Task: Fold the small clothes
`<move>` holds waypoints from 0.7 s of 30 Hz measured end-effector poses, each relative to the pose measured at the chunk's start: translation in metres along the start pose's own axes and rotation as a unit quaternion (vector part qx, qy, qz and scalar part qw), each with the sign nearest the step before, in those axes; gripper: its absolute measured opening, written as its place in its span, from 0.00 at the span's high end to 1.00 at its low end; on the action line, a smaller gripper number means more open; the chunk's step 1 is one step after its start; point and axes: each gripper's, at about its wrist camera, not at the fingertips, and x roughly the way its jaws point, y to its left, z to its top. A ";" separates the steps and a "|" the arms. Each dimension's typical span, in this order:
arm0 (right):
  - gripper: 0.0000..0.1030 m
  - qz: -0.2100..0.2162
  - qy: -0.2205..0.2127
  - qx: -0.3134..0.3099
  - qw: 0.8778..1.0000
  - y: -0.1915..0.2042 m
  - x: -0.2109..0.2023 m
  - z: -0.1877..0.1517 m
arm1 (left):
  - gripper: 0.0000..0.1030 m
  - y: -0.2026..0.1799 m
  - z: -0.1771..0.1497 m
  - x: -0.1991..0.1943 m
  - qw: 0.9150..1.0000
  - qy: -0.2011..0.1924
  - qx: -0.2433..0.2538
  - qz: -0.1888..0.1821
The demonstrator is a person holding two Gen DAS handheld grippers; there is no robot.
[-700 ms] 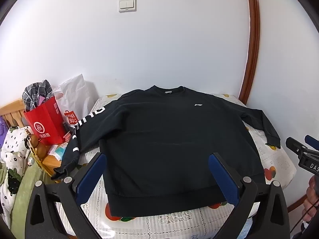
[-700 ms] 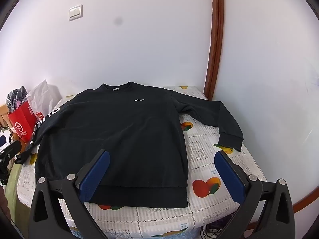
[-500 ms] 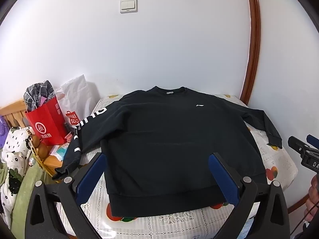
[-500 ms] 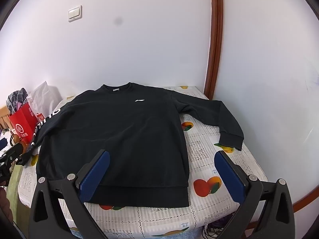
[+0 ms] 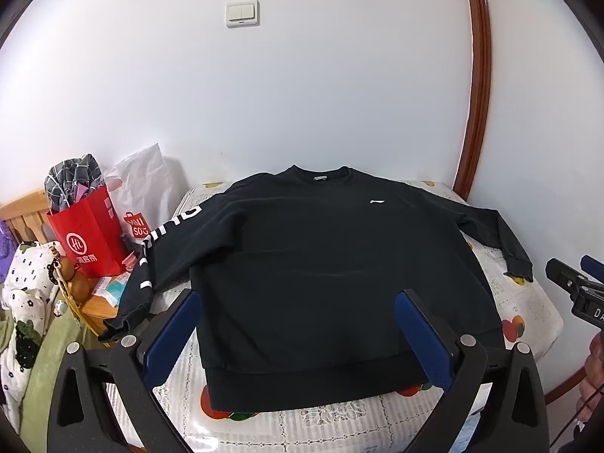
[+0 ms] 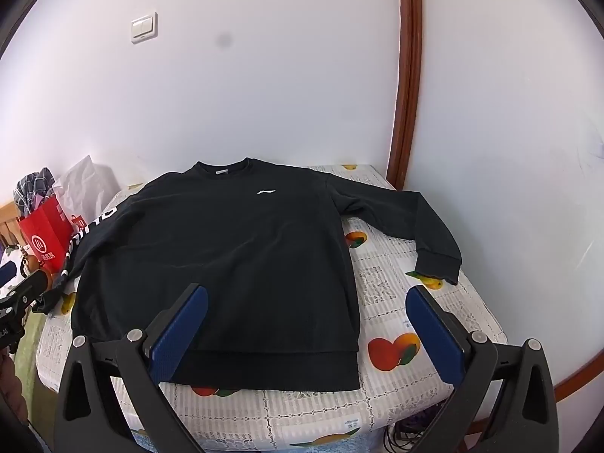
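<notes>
A black long-sleeved sweatshirt [image 5: 321, 264] lies flat and face up on a small table, collar toward the wall, both sleeves spread out; it also shows in the right wrist view [image 6: 234, 256]. Its left sleeve with white lettering [image 5: 166, 238] hangs off the table's left edge. Its right sleeve [image 6: 419, 222] lies on the tablecloth. My left gripper [image 5: 298, 336] is open and empty, held above the hem. My right gripper [image 6: 307, 328] is open and empty, above the hem's right corner.
The table has a white fruit-print cloth [image 6: 396, 339] and stands against a white wall with a brown wooden trim [image 6: 409, 75]. A red paper bag [image 5: 88, 234] and a white plastic bag [image 5: 143, 185] stand to the left. Bedding [image 5: 26, 302] lies at far left.
Both grippers have drifted slightly; the view shifts a little, and the sweatshirt has not moved. Both stay open.
</notes>
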 end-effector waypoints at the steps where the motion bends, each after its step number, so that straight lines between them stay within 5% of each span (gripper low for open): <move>1: 0.00 0.000 0.000 0.001 1.000 0.000 -0.001 0.001 | 0.00 -0.001 0.000 -0.001 1.000 0.000 0.000 0.000; 21: 0.00 0.000 -0.006 -0.004 1.000 0.000 -0.006 0.001 | 0.00 0.002 0.000 -0.002 1.000 0.001 -0.002 -0.003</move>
